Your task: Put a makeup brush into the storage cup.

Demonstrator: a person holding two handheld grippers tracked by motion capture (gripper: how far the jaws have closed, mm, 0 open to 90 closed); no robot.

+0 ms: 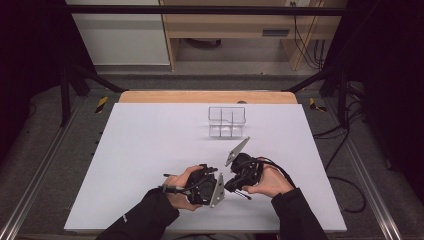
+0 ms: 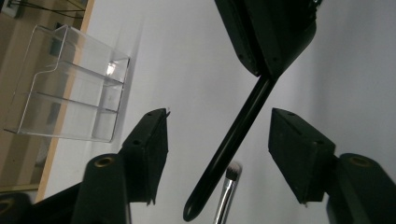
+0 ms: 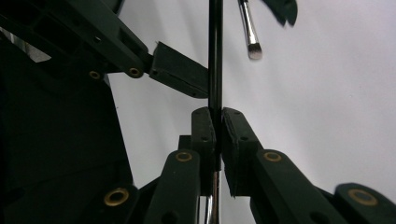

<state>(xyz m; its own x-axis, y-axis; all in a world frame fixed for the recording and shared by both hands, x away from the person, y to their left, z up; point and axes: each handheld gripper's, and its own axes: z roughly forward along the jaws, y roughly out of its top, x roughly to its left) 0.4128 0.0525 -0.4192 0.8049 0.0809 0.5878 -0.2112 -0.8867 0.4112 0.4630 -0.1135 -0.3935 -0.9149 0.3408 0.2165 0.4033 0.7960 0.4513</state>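
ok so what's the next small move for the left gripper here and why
Probably finish closing the left gripper on the black brush handle. The handle runs between its two pads, which stand apart from it on both sides, while the right gripper is already clamped on the same handle. Once the left one grips, the right could let go to complete the handover.

I see a clear plastic organizer [image 1: 227, 121] standing upright on the white worktop [image 1: 150, 150], near its far edge and right of centre. A wooden cabinet [image 1: 235, 30] stands on the floor beyond the worktop.
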